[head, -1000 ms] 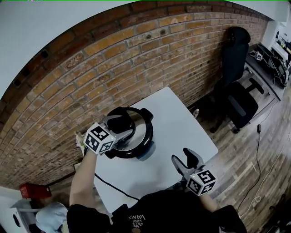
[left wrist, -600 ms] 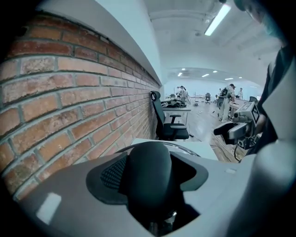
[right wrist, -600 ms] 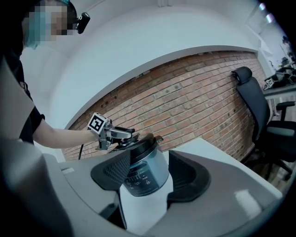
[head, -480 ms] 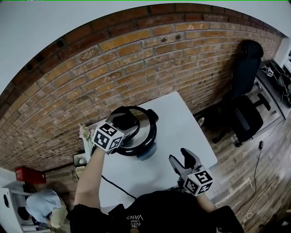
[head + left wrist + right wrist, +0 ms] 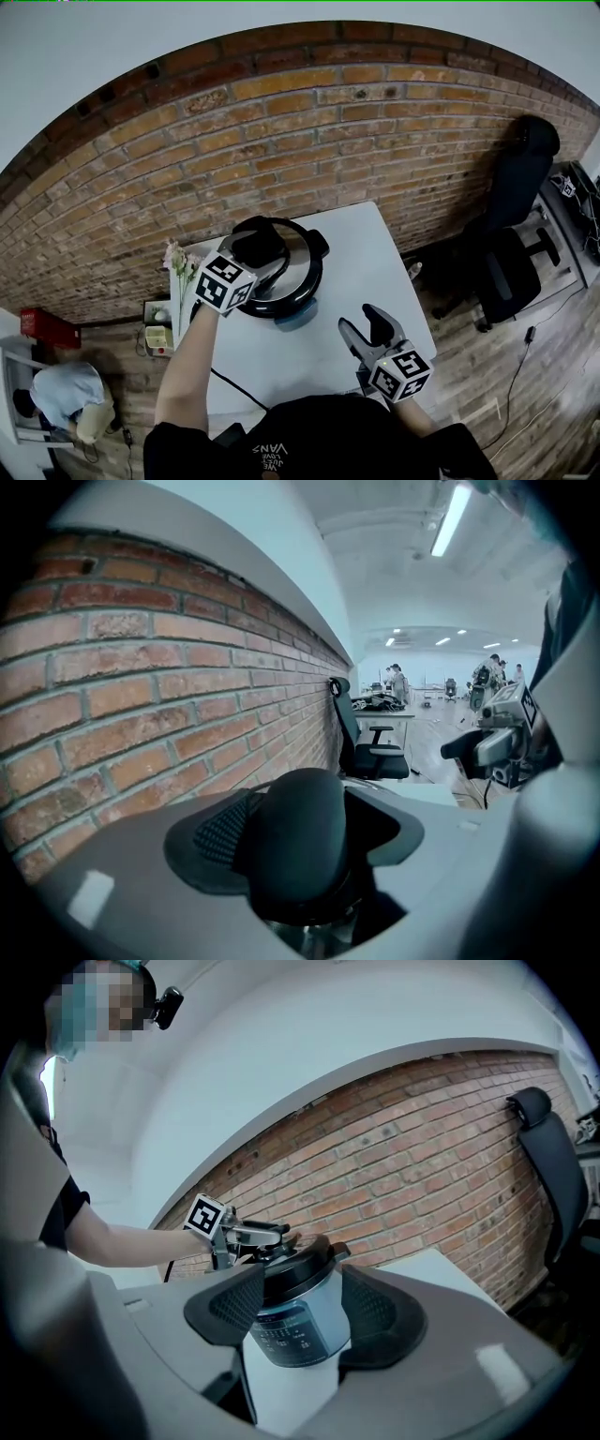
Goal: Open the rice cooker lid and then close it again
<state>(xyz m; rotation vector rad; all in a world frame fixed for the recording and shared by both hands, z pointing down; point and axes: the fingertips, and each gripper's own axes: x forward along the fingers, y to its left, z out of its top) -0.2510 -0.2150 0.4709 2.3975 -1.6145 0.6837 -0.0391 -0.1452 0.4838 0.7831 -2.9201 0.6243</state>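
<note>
A rice cooker (image 5: 292,281) with a black lid (image 5: 302,257) stands on the white table (image 5: 375,253), lid down. My left gripper (image 5: 257,249) reaches over the lid, its jaws on either side of the black lid handle (image 5: 300,846). The jaws are opening: the left pad lies against the handle and a gap shows on the right side. In the right gripper view the cooker (image 5: 295,1321) stands ahead with the left gripper (image 5: 267,1235) on top of it. My right gripper (image 5: 366,328) hovers at the table's near right, open, holding nothing.
A brick wall runs behind the table. A black office chair (image 5: 511,225) stands to the right on the wood floor. Flowers (image 5: 178,262) sit at the table's left edge. A black cord (image 5: 234,384) trails off the near side. A red box (image 5: 47,328) lies lower left.
The left gripper has rolled a little on the lid handle and stays over it. The right gripper has drifted slightly. The lid has stayed down.
</note>
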